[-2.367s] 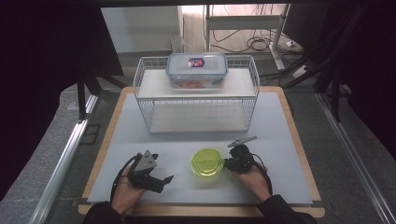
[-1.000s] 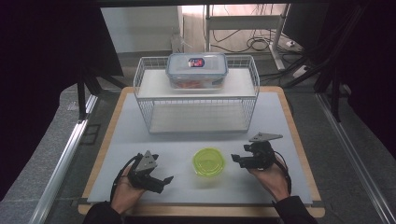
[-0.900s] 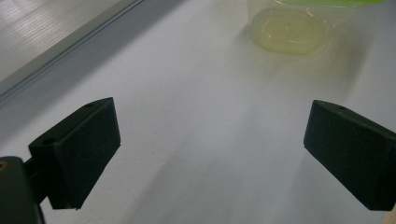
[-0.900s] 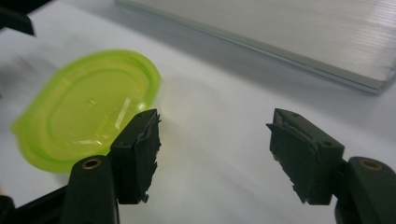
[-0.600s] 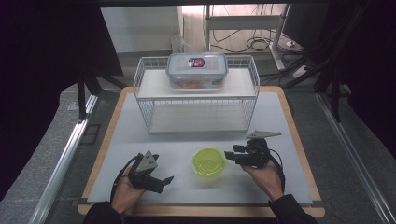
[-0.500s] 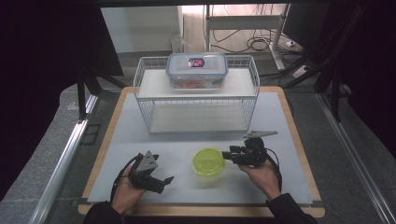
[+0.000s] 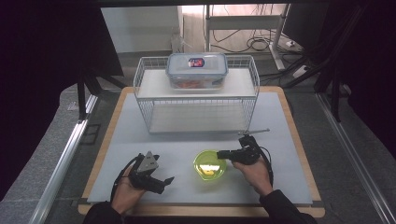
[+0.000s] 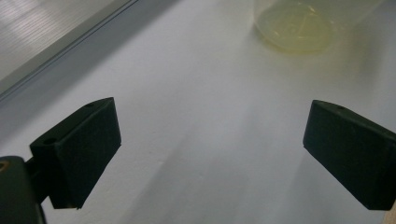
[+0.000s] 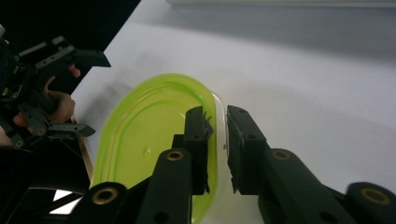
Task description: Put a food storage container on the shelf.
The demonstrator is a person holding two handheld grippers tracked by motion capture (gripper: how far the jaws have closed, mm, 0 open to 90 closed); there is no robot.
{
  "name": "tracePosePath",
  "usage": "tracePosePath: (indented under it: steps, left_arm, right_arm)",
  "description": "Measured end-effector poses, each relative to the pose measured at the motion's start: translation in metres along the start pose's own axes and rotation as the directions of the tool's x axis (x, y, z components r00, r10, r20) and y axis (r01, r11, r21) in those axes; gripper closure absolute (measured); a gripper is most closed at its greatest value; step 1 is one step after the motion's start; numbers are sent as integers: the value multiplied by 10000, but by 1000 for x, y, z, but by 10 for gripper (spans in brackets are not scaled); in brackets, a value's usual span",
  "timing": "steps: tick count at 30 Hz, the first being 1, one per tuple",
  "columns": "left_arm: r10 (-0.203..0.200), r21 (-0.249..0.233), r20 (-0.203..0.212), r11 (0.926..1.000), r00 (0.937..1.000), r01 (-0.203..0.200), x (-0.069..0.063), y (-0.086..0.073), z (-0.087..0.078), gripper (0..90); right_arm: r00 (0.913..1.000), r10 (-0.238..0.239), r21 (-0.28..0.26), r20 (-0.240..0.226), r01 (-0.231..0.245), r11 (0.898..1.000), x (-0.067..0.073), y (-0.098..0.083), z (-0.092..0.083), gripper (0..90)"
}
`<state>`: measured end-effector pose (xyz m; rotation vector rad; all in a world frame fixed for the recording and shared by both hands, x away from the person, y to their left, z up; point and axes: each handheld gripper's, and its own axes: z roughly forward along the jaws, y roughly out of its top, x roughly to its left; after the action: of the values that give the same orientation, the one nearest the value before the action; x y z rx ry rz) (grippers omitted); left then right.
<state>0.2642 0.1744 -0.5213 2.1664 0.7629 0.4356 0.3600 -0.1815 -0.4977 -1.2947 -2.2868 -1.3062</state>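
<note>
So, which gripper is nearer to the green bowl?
The right. The right gripper has its jaws astride the rim of the green bowl, one inside and one outside. The left gripper rests apart from it, jaws wide open.

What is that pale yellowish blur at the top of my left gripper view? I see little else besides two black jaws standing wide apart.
Observer: It is a translucent yellow-green plastic bowl standing on the white table mat.
Operator: Is anything touching it?
Observer: The right gripper straddles its rim, one jaw inside and one outside. The jaws have just been closing, but I cannot tell whether they press on it yet.
Operator: What else is on the table?
Observer: A white wire rack stands behind the bowl, with a clear lidded plastic box on top.
</note>
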Motion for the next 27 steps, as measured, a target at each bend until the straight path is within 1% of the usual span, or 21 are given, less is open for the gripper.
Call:
tracePosePath:
  steps: [2,4,6,7,9,13,15,16,19,22,24,25,27]
  left_arm:
    - [1,-2,0,10000,10000,-1,0,0,0,39]
    - [14,8,-8,10000,10000,-14,0,0,0,39]
    - [29,17,-15,10000,10000,-29,0,0,0,40]
    - [35,19,-15,10000,10000,-35,0,0,0,40]
    - [46,14,-21,10000,10000,-46,0,0,0,40]
    - [51,8,-26,10000,10000,-51,0,0,0,40]
    - [63,-4,-39,10000,10000,-63,-1,0,0,40]
    - [63,-10,-43,10000,10000,-63,-1,0,0,40]
    - [65,-1,-30,10000,10000,-65,-1,0,0,40]
    - [80,13,-13,10000,10000,-80,-1,0,0,40]
    - [103,29,-17,9999,9999,-103,-1,0,0,40]
    - [106,34,-18,9999,9999,-106,-1,0,0,41]
    - [108,33,-14,9999,9999,-108,-1,1,1,40]
  right_arm:
    - [9995,240,41,-212,-239,9997,0,1,0,804]
    - [9971,481,43,-590,-479,9988,-1,2,-1,813]
    - [9900,858,36,-1121,-859,9963,-2,2,-2,822]
    - [9884,926,25,-1205,-930,9957,-2,3,-3,823]
    - [9885,881,-12,-1227,-889,9960,-1,4,-4,827]
    - [9814,1003,-168,-1639,-1044,9944,0,6,-9,840]
    - [9830,895,-179,-1603,-936,9955,1,8,-10,841]
    - [9813,942,-198,-1676,-989,9949,1,8,-9,842]
    - [9814,923,-201,-1682,-971,9951,1,8,-9,842]
    - [9851,496,-152,-1645,-528,9985,3,9,-8,831]
    - [9936,82,-80,-1122,-92,9999,4,10,-8,813]
    - [9956,-21,-63,-941,15,10000,4,9,-8,807]
    - [9973,-13,-21,-736,11,10000,0,8,-6,788]
